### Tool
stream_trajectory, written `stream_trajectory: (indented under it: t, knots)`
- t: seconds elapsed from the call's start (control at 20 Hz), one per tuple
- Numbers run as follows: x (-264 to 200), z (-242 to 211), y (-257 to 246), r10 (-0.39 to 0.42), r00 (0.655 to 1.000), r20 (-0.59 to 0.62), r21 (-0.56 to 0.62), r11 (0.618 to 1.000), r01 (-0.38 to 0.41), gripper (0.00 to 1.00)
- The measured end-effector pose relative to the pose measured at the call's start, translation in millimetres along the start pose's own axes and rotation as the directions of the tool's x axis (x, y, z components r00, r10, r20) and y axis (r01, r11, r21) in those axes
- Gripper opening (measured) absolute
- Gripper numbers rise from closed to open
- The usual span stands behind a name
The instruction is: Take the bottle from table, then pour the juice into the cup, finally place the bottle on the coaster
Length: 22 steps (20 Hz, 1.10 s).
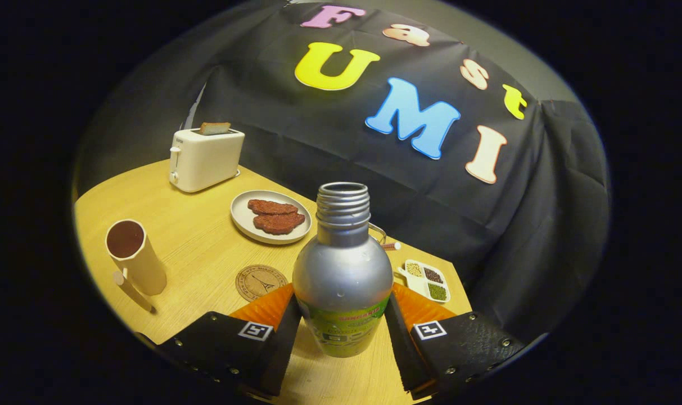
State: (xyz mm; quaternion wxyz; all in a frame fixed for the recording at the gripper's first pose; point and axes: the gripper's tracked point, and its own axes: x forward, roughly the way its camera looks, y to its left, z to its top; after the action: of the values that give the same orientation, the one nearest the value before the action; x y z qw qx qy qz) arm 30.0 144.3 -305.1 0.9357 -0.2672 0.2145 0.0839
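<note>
We've got our gripper (pixel 342 323) clamped on the uncapped bottle (pixel 342 275); pouring into the ten-o'clock cup (pixel 132 256) and the coaster (pixel 260 282) remain.

Dim warm light, sharp centre, edges bowed, perhaps softer

Light wooden table (pixel 200 236). Far corner: cream plastic toaster (pixel 206 158), one browned toast slice (pixel 215 128) upright in slot. Nearer: round pale plate (pixel 245 225) carrying two reddish-brown meat patties (pixel 276 216), touching. Opposite side, by the edge: small white divided dish (pixel 426 279) of mixed seeds.
</note>
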Motion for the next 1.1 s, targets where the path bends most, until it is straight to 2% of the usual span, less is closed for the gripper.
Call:
stream_trajectory:
  t: [0.2,0.55,0.95,1.1]
  knots:
    - [-9,19,15,-0.005,1.000,0.002,-0.144,0.990,0.006,0.77]
    - [-18,29,57,0.011,1.000,-0.002,-0.335,0.942,-0.011,0.77]
    - [-14,26,95,0.015,0.999,-0.042,-0.485,0.874,-0.034,0.77]
    - [-11,29,104,0.018,0.999,-0.039,-0.567,0.823,-0.037,0.77]
